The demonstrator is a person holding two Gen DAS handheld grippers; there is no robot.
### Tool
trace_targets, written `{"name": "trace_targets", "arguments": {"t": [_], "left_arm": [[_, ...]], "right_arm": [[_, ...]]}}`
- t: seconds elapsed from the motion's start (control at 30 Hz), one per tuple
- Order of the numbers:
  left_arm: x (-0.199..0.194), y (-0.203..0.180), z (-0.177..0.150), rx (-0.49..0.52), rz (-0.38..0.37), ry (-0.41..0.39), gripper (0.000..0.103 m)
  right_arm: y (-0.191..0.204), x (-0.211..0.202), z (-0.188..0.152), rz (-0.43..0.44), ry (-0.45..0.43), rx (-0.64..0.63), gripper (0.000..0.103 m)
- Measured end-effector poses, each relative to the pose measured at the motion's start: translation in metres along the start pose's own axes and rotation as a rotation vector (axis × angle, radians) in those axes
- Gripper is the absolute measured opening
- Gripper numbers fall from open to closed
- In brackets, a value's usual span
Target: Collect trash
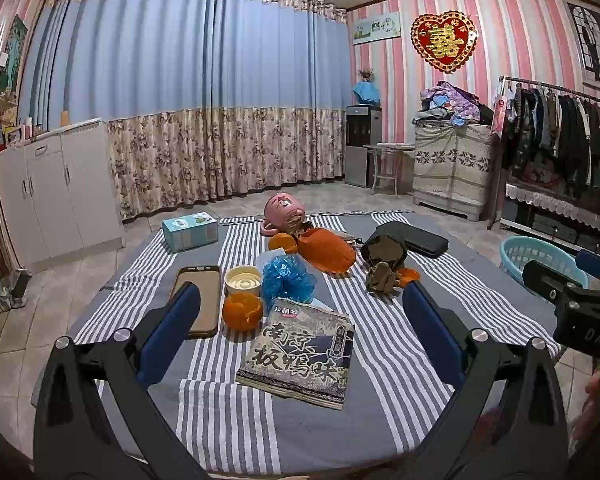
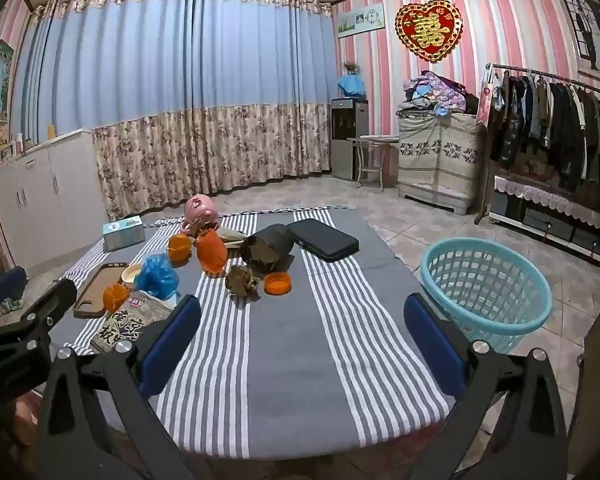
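both claws spread wide above a littered striped cloth

the left claw (image 1: 300,316) hangs released over the grey-and-white striped cloth (image 1: 380,368) on the desk, gripping nothing; a printed grey snack packet (image 1: 300,356) lies between its blue fingers. just beyond sit an orange peel cup (image 1: 242,310), a crumpled blue plastic bag (image 1: 286,278) and a brown phone case (image 1: 198,300). the right claw (image 2: 302,336) is likewise spread and empty over bare cloth. a crumpled brown paper wad (image 2: 242,280) lies farther off, and a light blue plastic basket (image 2: 486,292) stands on the tiled floor at the right.
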State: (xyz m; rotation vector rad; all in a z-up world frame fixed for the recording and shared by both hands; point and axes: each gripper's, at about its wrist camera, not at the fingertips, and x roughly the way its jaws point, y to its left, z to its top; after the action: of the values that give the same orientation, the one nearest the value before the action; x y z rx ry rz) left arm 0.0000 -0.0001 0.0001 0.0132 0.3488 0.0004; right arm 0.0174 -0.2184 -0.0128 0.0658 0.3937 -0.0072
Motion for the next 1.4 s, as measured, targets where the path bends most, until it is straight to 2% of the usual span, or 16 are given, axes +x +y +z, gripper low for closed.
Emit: {"name": "trace_targets", "arguments": {"t": [1.4], "left_arm": [[-0.0032, -0.0015, 0.0018, 0.017, 0.005, -0.01, 0.098]], "right_arm": [[0.003, 0.0026, 0.0023, 0.005, -0.003, 0.015, 0.099]]}}
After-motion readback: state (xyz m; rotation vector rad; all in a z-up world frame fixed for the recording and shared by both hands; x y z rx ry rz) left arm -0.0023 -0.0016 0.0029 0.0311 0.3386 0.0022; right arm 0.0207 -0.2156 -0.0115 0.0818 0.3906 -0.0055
